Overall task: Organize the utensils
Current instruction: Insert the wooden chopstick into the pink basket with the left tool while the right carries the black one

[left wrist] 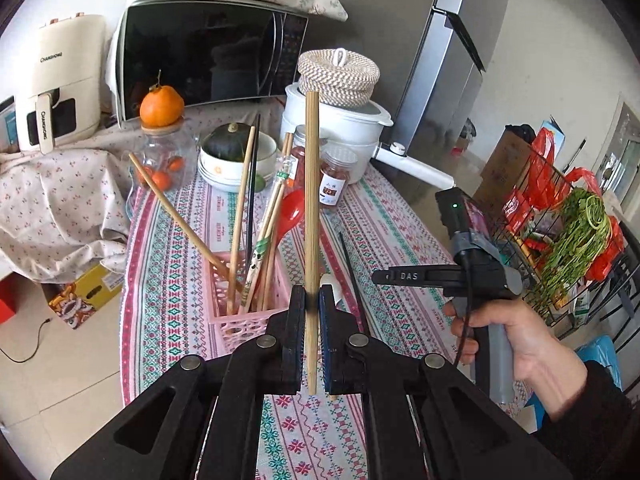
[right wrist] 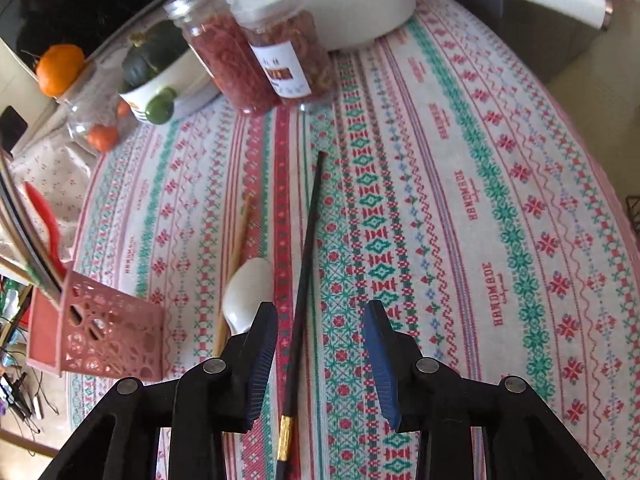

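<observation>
The left gripper [left wrist: 312, 312] is clamped on a wooden chopstick [left wrist: 312, 216], held upright above the patterned tablecloth [left wrist: 400, 240]. Just to its left stands the pink utensil basket [left wrist: 224, 280], with chopsticks and a red spoon [left wrist: 290, 212] leaning in it. The right gripper [right wrist: 320, 344] hangs wide open, empty, its fingers either side of a black chopstick [right wrist: 306, 248] lying on the cloth. Beside that lie a white spoon [right wrist: 248, 292] and another wooden chopstick [right wrist: 236, 256].

Left tongs [left wrist: 312, 300] clamp an upright wooden chopstick [left wrist: 312, 200] beside the pink basket [left wrist: 236, 320].
</observation>
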Demonstrator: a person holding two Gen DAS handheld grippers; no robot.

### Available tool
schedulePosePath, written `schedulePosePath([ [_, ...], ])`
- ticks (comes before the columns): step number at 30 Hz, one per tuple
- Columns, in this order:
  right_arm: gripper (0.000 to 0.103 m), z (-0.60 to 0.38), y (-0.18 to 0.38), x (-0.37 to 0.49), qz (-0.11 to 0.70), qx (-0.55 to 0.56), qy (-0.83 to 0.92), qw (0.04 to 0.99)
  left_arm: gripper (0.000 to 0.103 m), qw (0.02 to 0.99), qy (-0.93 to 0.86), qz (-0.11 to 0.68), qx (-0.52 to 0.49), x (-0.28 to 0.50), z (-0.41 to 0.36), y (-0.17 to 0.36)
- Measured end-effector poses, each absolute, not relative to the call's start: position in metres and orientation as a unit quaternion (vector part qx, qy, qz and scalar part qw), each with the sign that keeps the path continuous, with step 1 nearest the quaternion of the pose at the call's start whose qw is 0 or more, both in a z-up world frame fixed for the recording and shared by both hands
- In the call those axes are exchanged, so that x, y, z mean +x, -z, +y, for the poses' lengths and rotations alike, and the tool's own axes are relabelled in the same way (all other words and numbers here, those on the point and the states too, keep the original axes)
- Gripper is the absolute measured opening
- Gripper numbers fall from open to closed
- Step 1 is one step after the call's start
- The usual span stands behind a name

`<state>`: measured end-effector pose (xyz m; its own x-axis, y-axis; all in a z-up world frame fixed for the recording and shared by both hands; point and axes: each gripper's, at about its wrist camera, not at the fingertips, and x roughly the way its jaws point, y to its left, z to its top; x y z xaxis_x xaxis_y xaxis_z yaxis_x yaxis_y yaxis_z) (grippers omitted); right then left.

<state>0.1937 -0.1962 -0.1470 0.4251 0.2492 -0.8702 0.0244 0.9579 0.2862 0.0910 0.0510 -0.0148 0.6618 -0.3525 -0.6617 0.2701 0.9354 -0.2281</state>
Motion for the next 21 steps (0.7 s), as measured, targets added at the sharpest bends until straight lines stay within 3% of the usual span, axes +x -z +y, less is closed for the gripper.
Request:
schedulePosePath([
  [8,0.034,-0.170,0.188,0.229,0.556,0.098,-0.041,0.825,0.006,0.908,0.162,0.383,-0.056,0.096,0.063,0.020],
  [11,0.026,-0.155,0.192,0.234,0.545,0.042,-0.028,0.837,0.006,0.907,0.158,0.385,-0.055,0.098,0.064,0.022],
  [13,0.008,-0.146,0.192,0.232,0.537,0.000,-0.028,0.843,0.006,0.908,0.155,0.385,-0.056,0.099,0.066,0.023],
  [21,0.005,-0.166,0.152,0.212,0.487,0.057,-0.061,0.870,0.006,0.920,0.153,0.355,-0.068,0.093,0.073,0.007],
])
